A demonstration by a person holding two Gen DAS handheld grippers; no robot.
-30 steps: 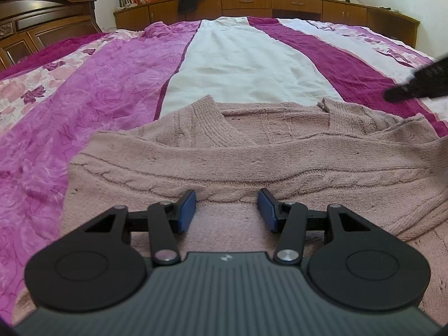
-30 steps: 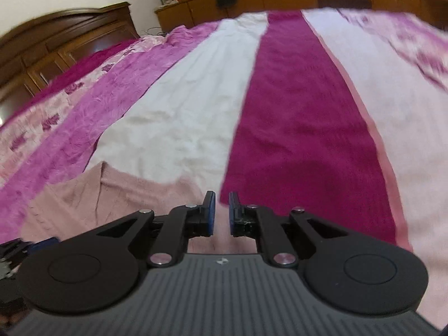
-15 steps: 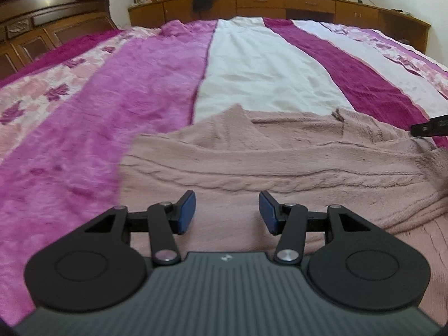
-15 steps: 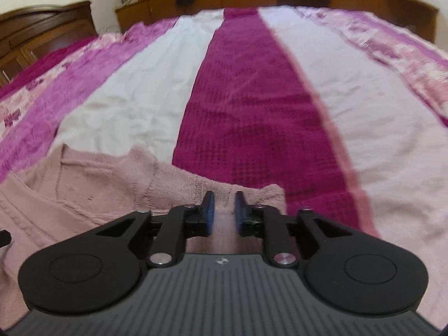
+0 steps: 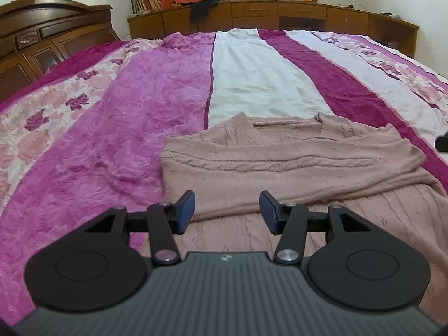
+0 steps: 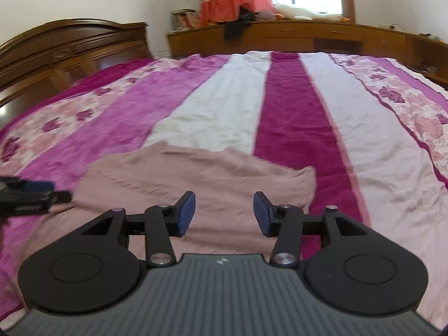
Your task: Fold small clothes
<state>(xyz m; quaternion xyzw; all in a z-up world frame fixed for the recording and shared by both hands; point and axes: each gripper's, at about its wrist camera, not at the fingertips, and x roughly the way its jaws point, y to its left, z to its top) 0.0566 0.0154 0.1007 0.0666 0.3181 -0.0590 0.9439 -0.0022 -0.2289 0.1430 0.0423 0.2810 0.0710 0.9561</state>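
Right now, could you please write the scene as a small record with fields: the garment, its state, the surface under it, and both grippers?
garment: dusty-pink cable-knit sweater
state: lying flat, one sleeve folded across the body, fold unfinished
surface: bed cover with purple, white and magenta stripes
left gripper: open, holds nothing, above the sweater's near-left part
right gripper: open, holds nothing, above the sweater's right part
background: dark wooden headboard, low wooden cabinets

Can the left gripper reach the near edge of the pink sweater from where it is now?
Probably yes. The left gripper is open right above the pink sweater, and nothing lies between them.
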